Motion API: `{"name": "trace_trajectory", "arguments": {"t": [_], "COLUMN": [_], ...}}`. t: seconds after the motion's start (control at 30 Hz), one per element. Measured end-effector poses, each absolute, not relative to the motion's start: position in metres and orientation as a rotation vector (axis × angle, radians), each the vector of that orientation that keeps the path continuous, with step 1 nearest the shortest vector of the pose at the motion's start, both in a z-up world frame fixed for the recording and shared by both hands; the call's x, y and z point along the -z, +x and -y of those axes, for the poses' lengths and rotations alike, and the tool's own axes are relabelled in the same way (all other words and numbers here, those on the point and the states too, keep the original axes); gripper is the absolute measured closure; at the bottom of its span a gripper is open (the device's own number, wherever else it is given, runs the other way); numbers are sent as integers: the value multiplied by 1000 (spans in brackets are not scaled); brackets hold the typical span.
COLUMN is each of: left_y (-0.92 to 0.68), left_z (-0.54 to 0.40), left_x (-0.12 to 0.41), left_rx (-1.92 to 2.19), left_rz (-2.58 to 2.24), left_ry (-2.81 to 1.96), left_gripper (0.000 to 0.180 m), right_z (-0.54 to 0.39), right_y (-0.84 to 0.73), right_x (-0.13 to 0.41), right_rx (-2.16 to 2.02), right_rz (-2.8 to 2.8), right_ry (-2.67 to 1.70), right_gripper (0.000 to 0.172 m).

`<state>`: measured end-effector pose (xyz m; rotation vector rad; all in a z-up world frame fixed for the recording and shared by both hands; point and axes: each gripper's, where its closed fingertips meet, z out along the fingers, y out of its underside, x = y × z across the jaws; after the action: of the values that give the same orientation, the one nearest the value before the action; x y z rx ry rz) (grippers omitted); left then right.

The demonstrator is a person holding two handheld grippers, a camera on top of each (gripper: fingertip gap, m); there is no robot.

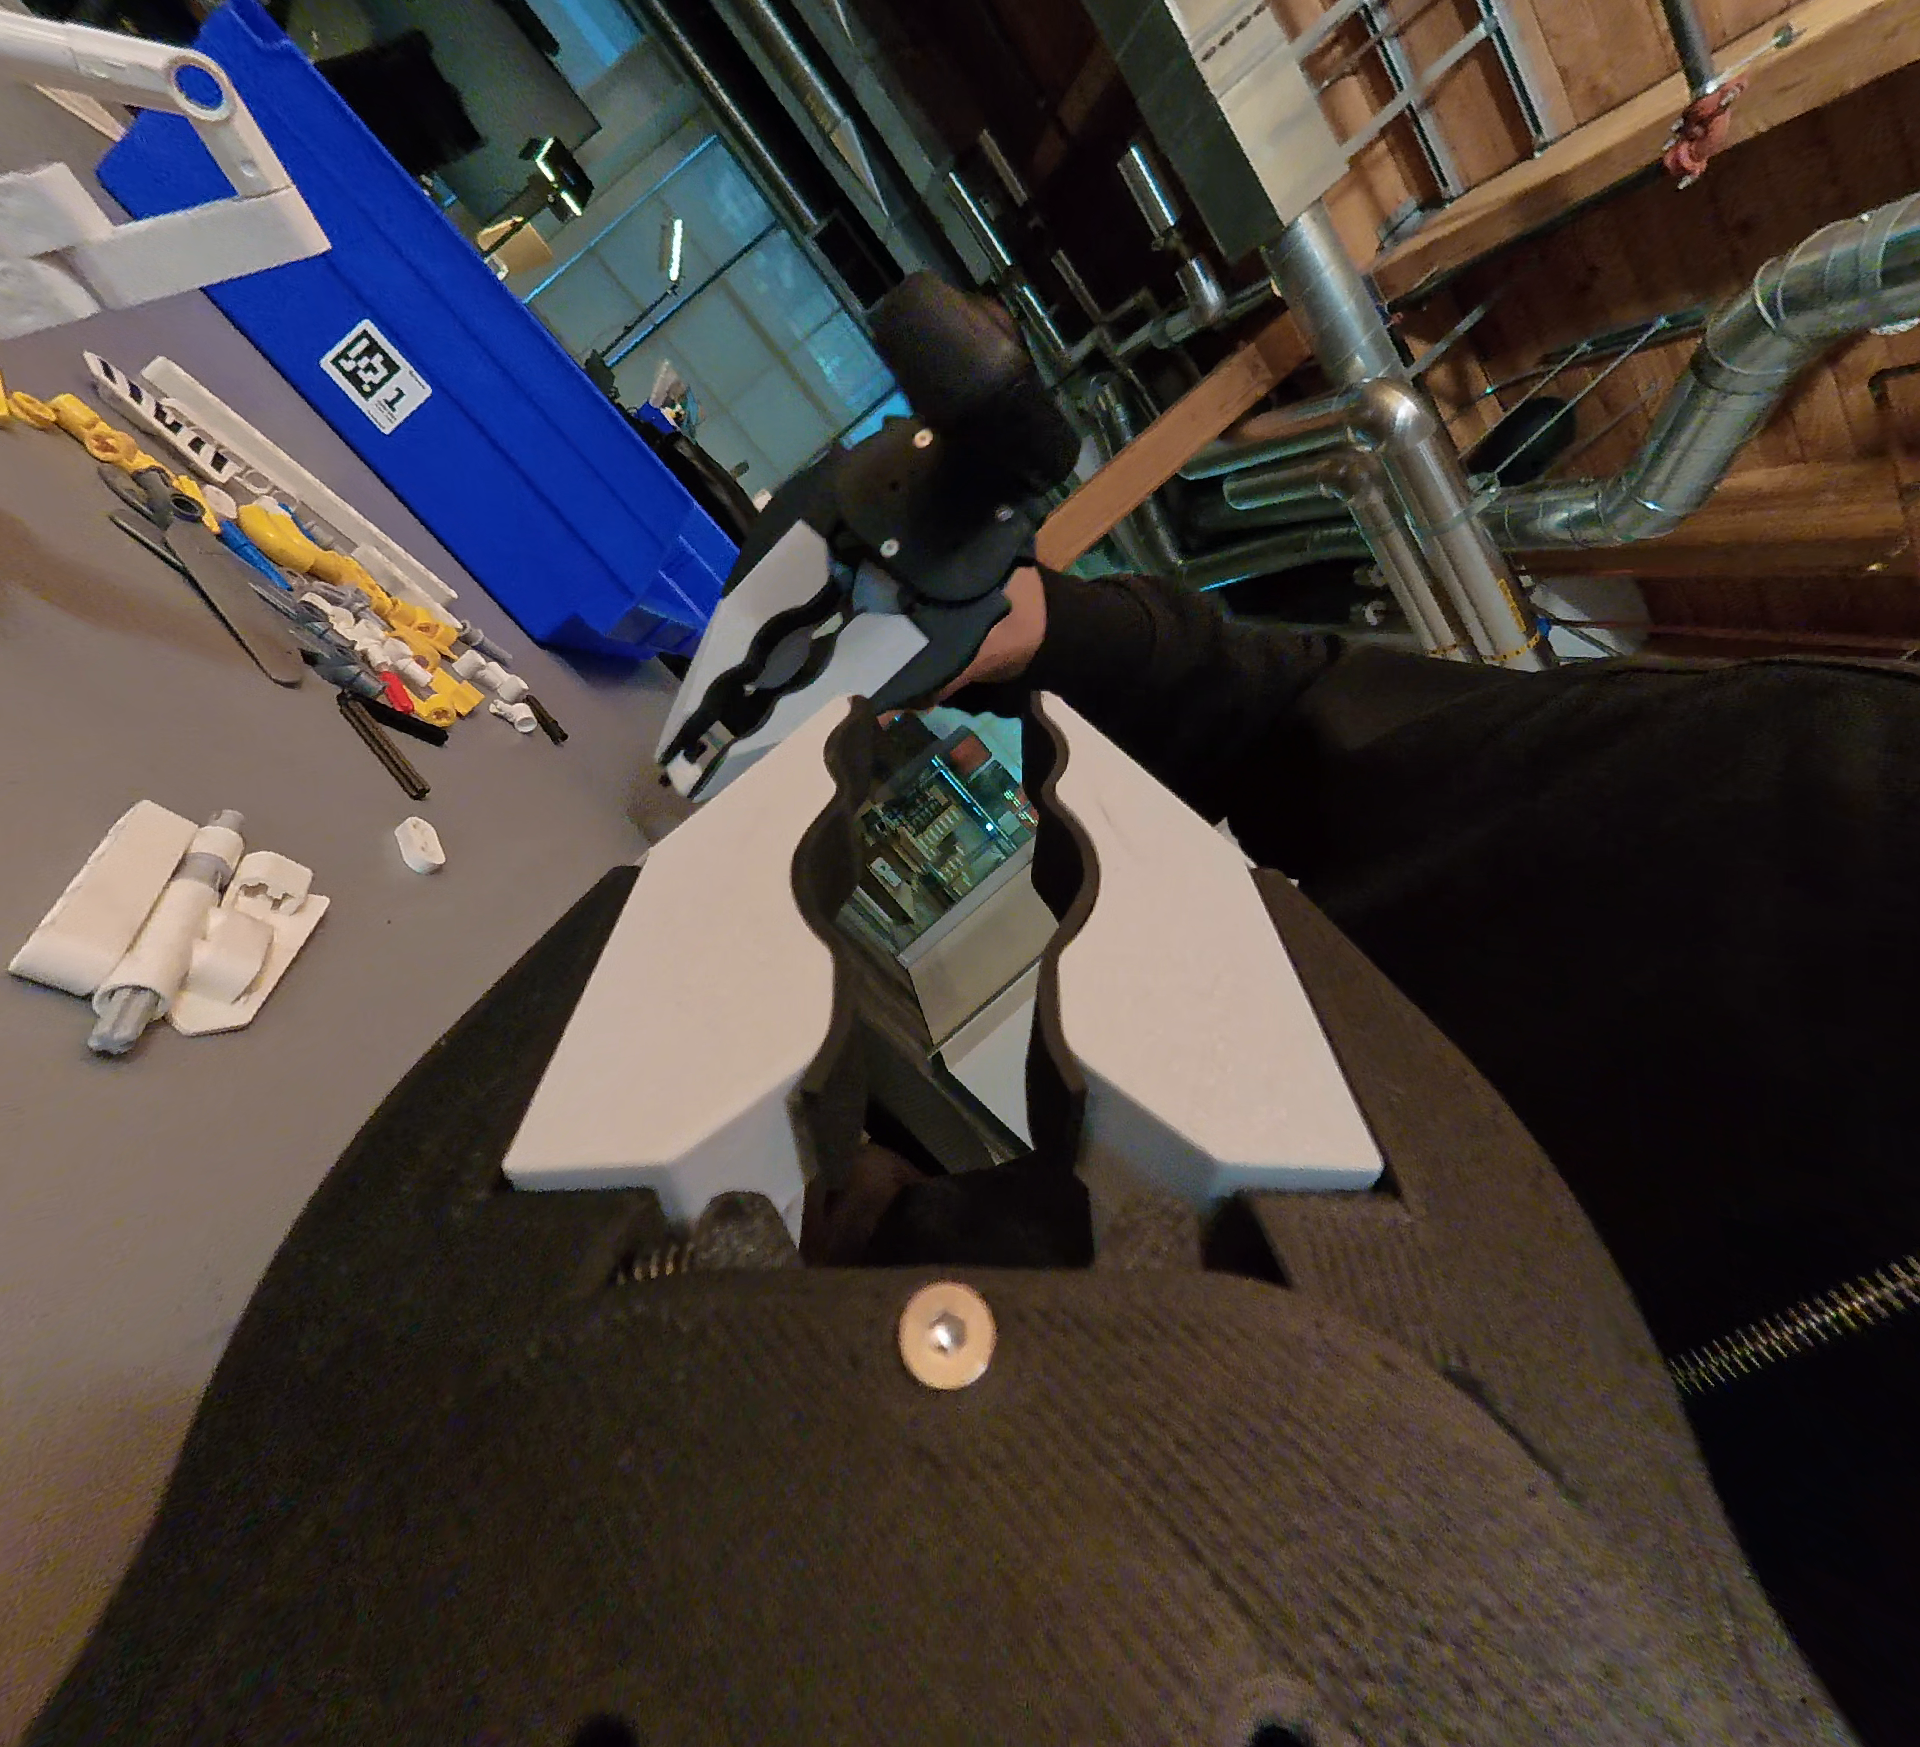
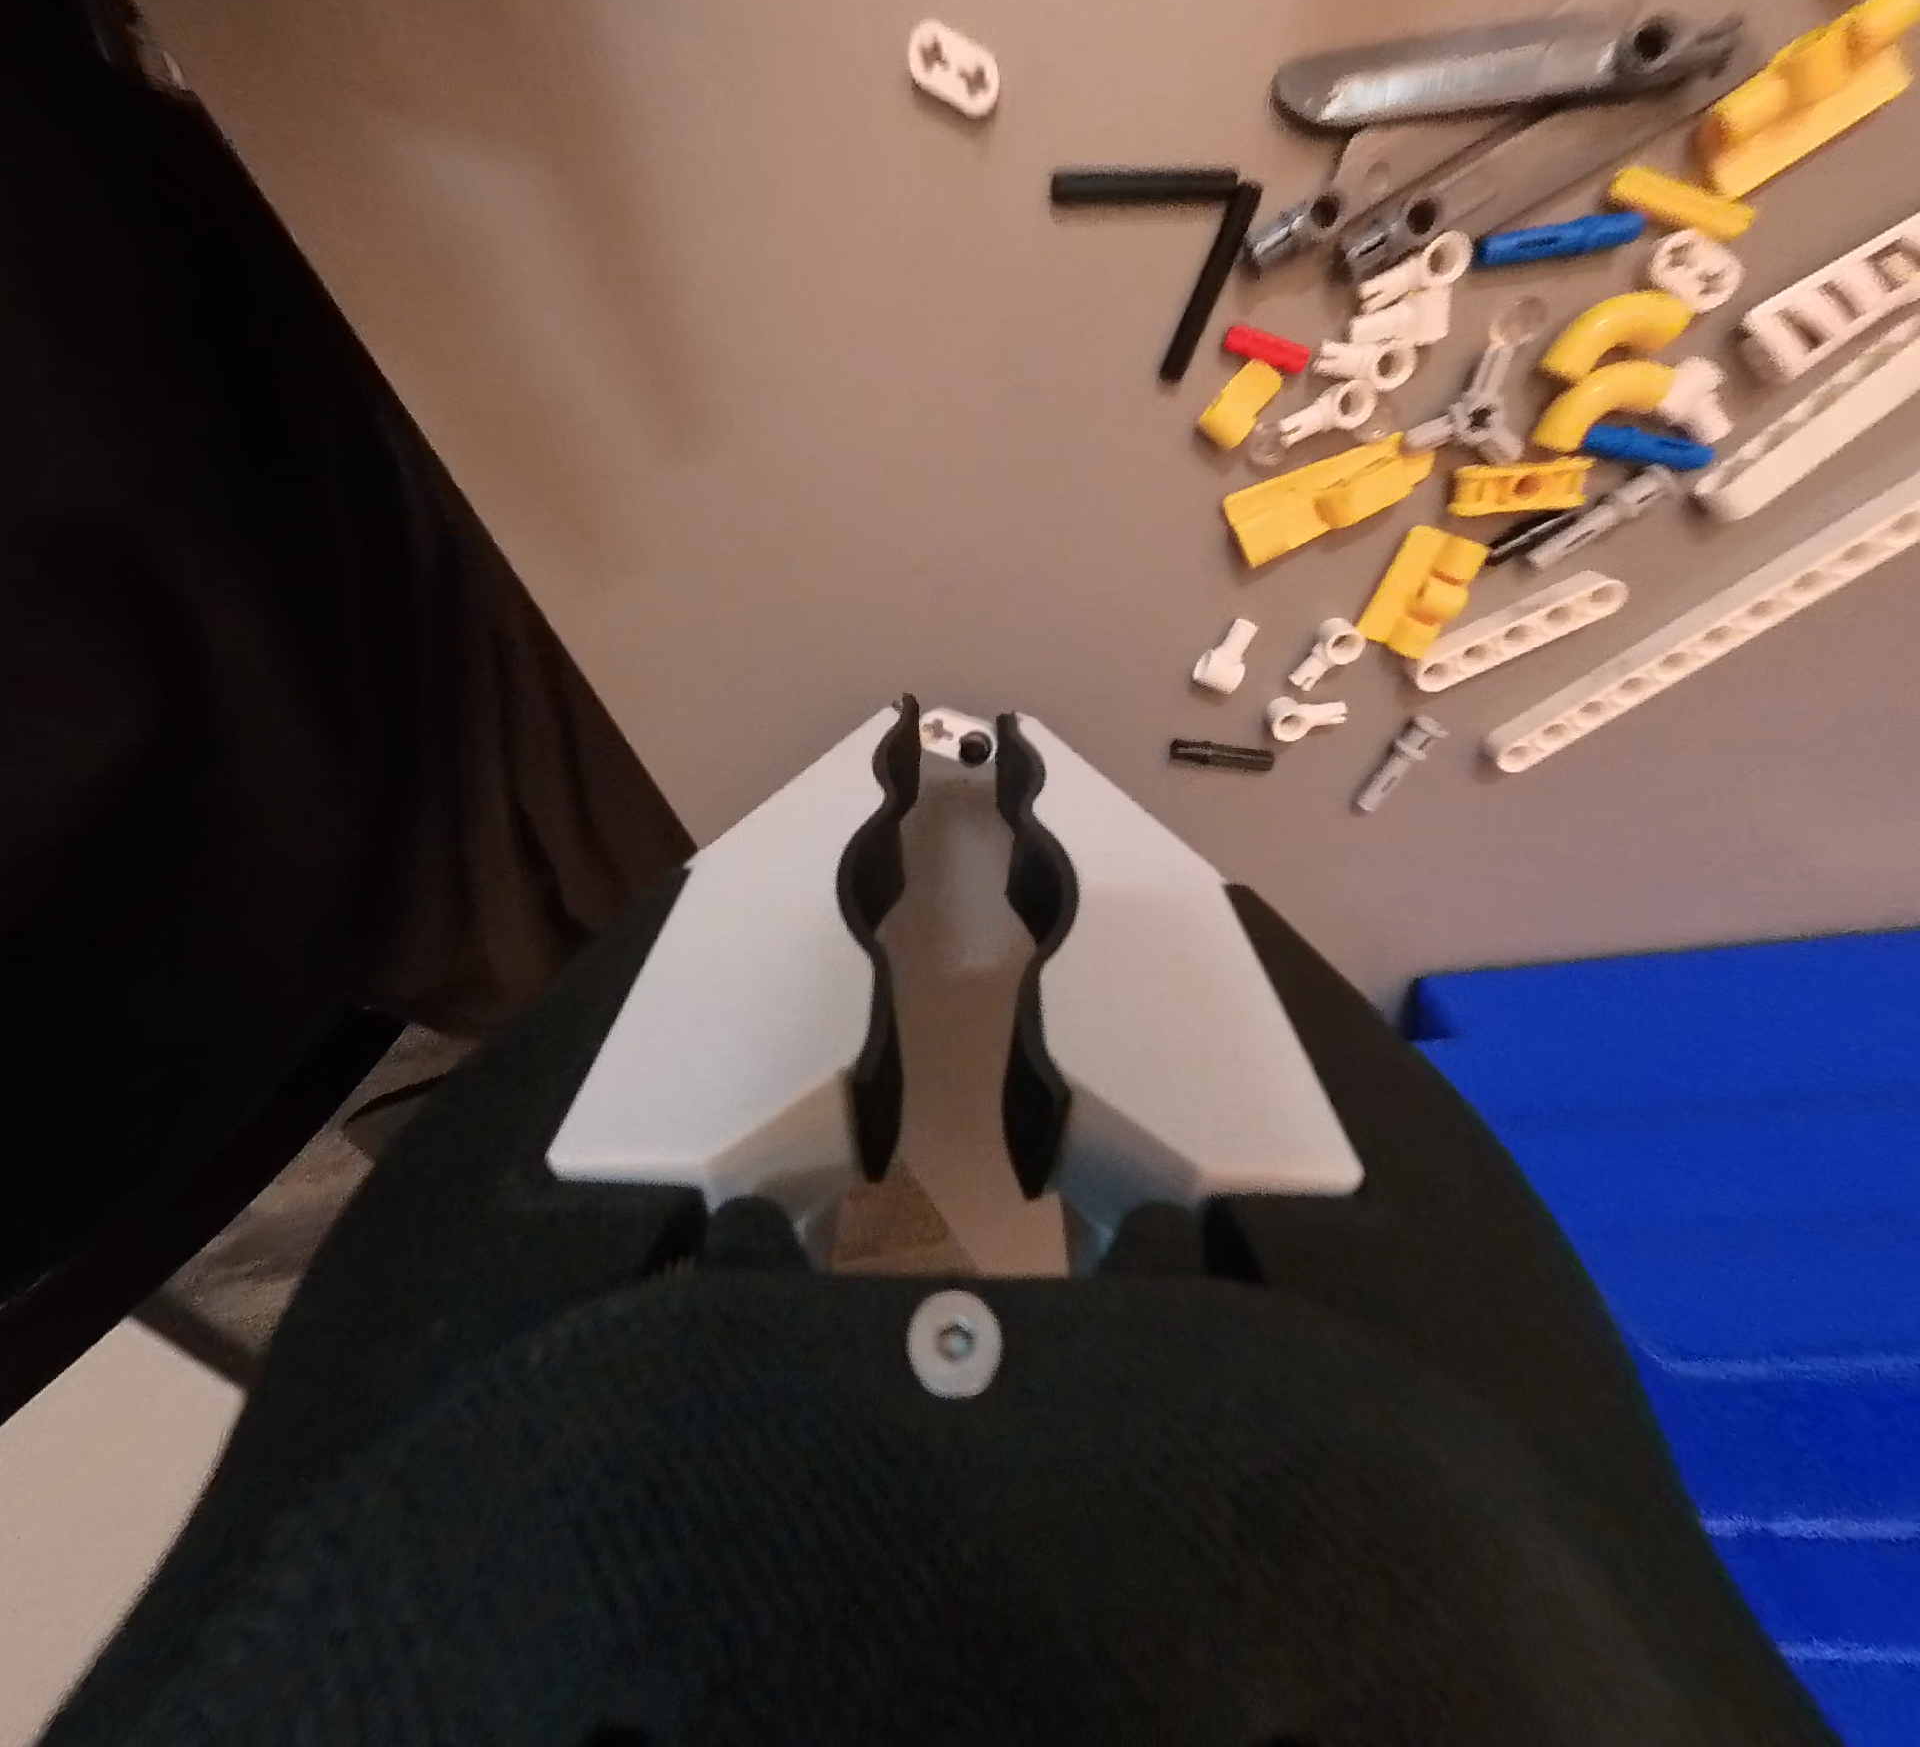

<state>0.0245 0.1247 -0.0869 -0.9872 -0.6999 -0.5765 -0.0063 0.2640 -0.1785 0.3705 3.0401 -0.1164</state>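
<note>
Right gripper: where its two black pads converge, the right gripper (image 2: 958, 733) is closed on a small white two-hole connector (image 2: 951, 729) with a black pin (image 2: 974, 748) seated in one hole; both pads press its ends, and it hangs above the bare grey worktop (image 2: 727, 347), near the worktop's edge beside the person's dark clothing (image 2: 208, 554).
Same gripper, left wrist view: seen from the side (image 1: 694, 755), with a white piece at its tips; the pin does not show there.
Left gripper: the left gripper (image 1: 945, 721) is raised in the air with its jaws partly open and nothing between the pads; only background shows through the gap.
Only in the right wrist view: one loose white two-hole connector (image 2: 953, 66) lying flat, two black axles (image 2: 1143, 188) forming an angle, one red pin (image 2: 1264, 344), two yellow curved pieces (image 2: 1616, 329), one short black pin (image 2: 1221, 754), one grey pin (image 2: 1397, 762).
Only in the left wrist view: one white hinged assembly with a grey rod (image 1: 171, 918) near the worktop's near edge, a white framework (image 1: 156, 170), the ceiling ducts (image 1: 1704, 409).
Both views: the parts pile (image 1: 312, 575) and one blue bin (image 1: 447, 326) at the worktop's far side.
</note>
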Motion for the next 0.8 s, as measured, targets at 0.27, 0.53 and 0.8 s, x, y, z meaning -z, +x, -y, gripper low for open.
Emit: {"name": "trace_trajectory", "arguments": {"t": [0.27,0.53,0.8], "left_y": [25,24,52], "left_z": [-123,-125,-150], "left_x": [85,87,68], "left_rx": [603,595,960], "left_rz": [694,697,585], "left_ry": [-967,-980,-817], "left_gripper": [154,154,140], "right_z": [-256,-178,-142], "right_y": [1,38,65], "right_x": [199,114,63], "right_rx": [349,1175,1632], "right_rz": [-2989,-2805,-2552], "right_ry": [396,64,-30], "right_gripper": [159,158,159]}}
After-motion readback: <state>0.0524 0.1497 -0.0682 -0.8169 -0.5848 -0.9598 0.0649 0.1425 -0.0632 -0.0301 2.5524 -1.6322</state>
